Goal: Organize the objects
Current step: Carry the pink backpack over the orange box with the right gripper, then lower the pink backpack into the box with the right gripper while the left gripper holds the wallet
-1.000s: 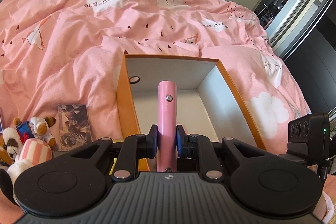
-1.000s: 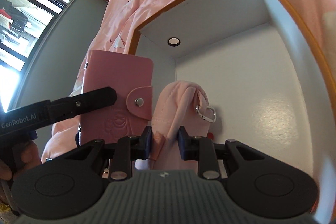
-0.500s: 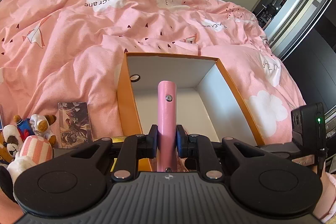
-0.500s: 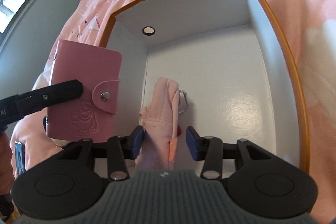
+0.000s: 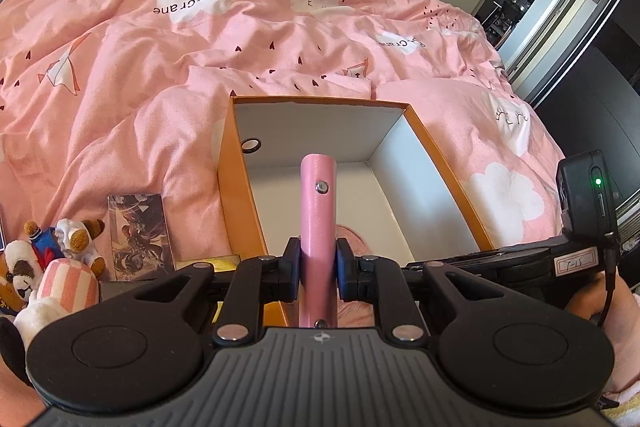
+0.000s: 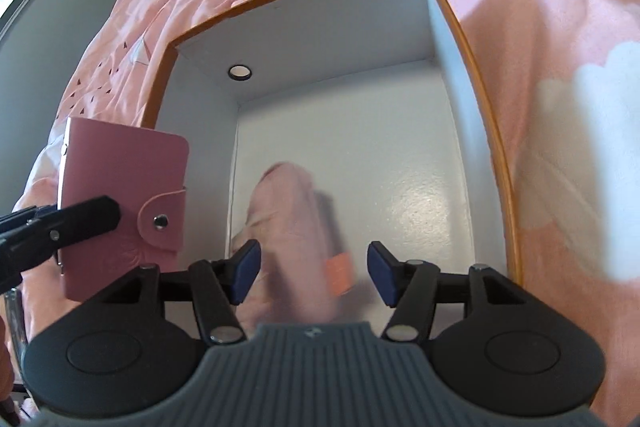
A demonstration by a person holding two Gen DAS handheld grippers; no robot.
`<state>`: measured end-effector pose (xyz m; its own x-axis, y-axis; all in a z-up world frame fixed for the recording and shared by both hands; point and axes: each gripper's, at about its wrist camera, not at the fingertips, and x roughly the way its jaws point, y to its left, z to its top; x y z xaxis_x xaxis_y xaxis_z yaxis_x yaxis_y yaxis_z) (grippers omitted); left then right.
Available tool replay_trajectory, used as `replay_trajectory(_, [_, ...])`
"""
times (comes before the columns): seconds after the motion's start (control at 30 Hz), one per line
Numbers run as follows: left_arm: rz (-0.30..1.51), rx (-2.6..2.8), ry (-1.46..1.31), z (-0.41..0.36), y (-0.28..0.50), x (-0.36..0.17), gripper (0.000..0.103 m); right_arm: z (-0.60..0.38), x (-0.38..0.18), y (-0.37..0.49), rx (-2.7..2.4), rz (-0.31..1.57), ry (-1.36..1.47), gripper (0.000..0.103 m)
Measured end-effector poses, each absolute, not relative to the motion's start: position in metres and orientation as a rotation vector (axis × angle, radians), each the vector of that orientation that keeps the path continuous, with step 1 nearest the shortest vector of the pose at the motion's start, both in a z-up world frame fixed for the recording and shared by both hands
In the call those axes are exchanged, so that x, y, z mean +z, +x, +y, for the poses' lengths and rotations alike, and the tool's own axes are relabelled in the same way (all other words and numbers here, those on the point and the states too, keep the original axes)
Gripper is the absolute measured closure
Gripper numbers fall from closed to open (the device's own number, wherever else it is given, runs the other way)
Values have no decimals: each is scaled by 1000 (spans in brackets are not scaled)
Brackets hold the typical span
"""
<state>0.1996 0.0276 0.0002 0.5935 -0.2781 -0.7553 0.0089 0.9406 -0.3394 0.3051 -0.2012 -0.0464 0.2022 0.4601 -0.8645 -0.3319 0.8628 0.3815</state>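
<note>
The pink fabric pouch (image 6: 294,227) sits inside the orange-rimmed box (image 6: 496,187), low against the near left part of the white floor, blurred in the right wrist view as if in motion. It lies between the blue pads of the right gripper (image 6: 312,273), whose jaws are opening; neither pad presses on it. The step in hand appears to be the release of the pouch into the box.

The pink card wallet (image 5: 318,223) is clamped edge-on in the closed left gripper (image 5: 318,269). In the right wrist view the wallet (image 6: 120,203) hangs outside the left wall of the box, close to its rim.

Judged from the task, the next move calls for the right gripper to lift clear of the box. The left gripper would then carry the wallet over the left rim and lower it onto the floor of the box.

Edges and room:
- The box walls are tall, so the wallet must pass above the orange edge, not through it.
- The far and right parts of the white floor are bare and offer ample room.
- The box rests on a soft pink duvet (image 5: 200,75) and may tilt if a wall is pushed.
- Plush toys (image 5: 52,259) and a printed card (image 5: 138,231) lie to the left of the box, apart from the path.
</note>
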Motion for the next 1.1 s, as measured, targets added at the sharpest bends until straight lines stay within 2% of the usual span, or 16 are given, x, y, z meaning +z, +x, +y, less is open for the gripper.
replay_trajectory(0.27, [942, -192, -263, 16, 203, -3, 84, -180, -60, 309, 542, 1268, -78, 41])
replay_trajectory(0.4, [964, -198, -229, 12, 207, -7, 84, -168, -68, 311, 551, 1277, -206, 35])
replay_trajectory(0.5, [974, -205, -221, 7, 209, -9, 84, -164, -78, 311, 533, 1281, -264, 42])
replay_trajectory(0.53, [978, -206, -219, 7, 209, -10, 84, -167, -80, 312, 541, 1287, -239, 50])
replay_trajectory(0.57, [982, -204, -215, 6, 210, -11, 84, -170, -81, 314, 549, 1305, -205, 52])
replay_trajectory(0.63, [990, -198, -204, 4, 211, -13, 84, -175, -81, 315, 546, 1295, -184, 67])
replay_trajectory(0.67, [993, -193, -192, 2, 212, -14, 84, -178, -81, 314, 549, 1286, -181, 70])
replay_trajectory(0.73, [996, -183, -165, -1, 212, -15, 84, -181, -79, 311, 555, 1262, -178, 86])
replay_trajectory(0.83, [1005, -176, -126, -7, 214, -17, 84, -188, -69, 303, 564, 1208, -169, 92])
replay_trajectory(1.1, [1075, -179, -89, -32, 220, -29, 84, -213, -21, 289, 457, 978, -243, 93])
